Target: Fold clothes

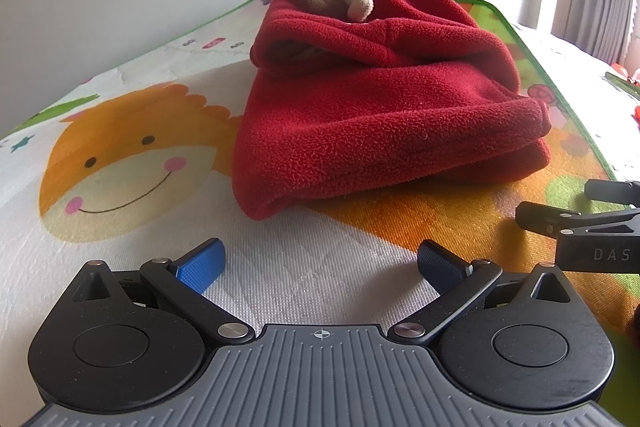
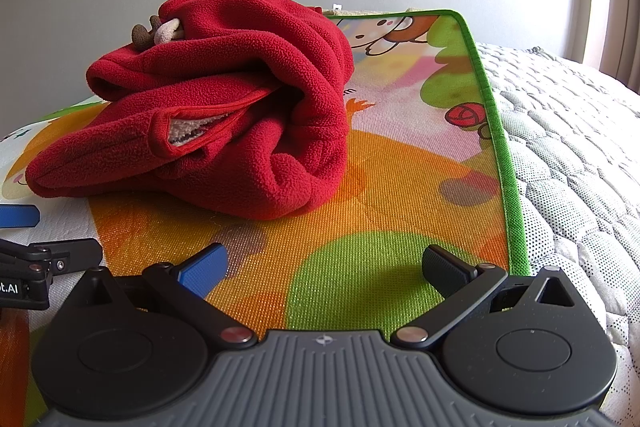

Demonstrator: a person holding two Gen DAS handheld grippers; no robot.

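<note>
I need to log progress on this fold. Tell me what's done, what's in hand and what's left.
Done: the red fleece garment lies doubled into a thick bundle on the cartoon mat. In hand: nothing; the left gripper and right gripper are both open, short of the fleece. Left: the bundle looks lumpy, with a trimmed edge gaping, so it probably needs tidying.

Left gripper (image 1: 320, 263): jaws spread wide, nothing between them, held low and level; right gripper (image 2: 326, 269): jaws likewise spread, empty, positioned just beside the left, both pointing forward.
</note>
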